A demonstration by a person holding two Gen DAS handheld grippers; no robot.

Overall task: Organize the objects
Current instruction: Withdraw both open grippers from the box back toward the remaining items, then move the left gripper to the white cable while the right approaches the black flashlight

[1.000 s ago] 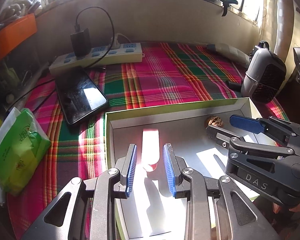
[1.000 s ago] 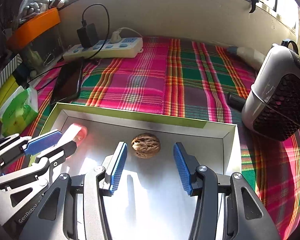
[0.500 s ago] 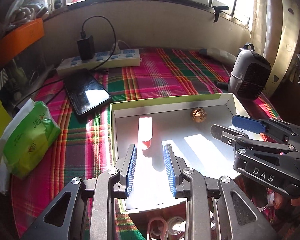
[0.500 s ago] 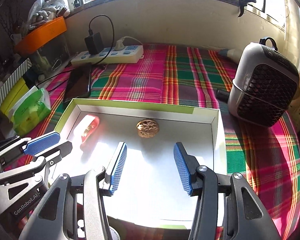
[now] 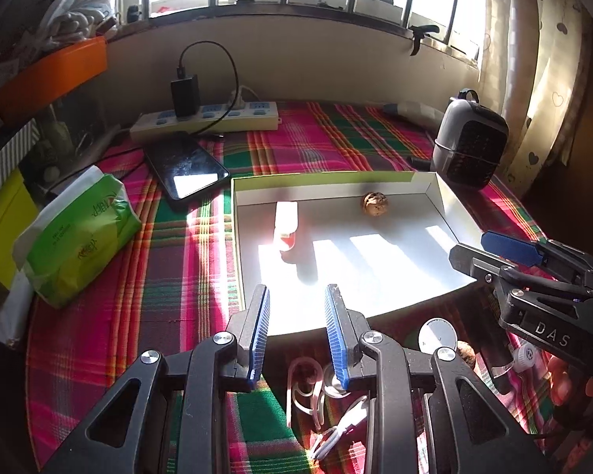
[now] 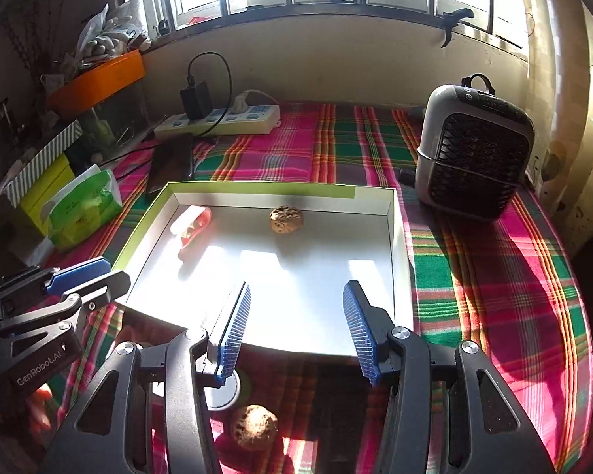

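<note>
A shallow white box [image 5: 320, 177] with a green rim [image 6: 257, 187] lies on the plaid cloth. Inside it are a walnut [image 5: 374, 204] [image 6: 286, 219] at the back and a red-and-white tube [image 5: 284, 225] [image 6: 191, 225] at the left. My left gripper [image 5: 296, 296] hangs open and empty over the box's near edge. My right gripper [image 6: 296, 296] also stands open and empty there, and shows at the right [image 5: 506, 245] of the left wrist view. In front of the box lie a second walnut [image 6: 254, 426] [image 5: 464, 351], a white round cap [image 5: 437, 335] [image 6: 223, 395] and a pink loop [image 5: 304, 379].
A grey heater [image 6: 474, 154] stands right of the box. A dark phone [image 5: 186, 170], a power strip [image 5: 209, 118] with a charger, and a green tissue pack [image 5: 79, 237] lie to the left. An orange bin [image 6: 99, 79] sits on the left shelf.
Both grippers have drawn back and risen away from the box's inside to its near edge. Loose items in front of the box have come into view. The jaws kept their width.
</note>
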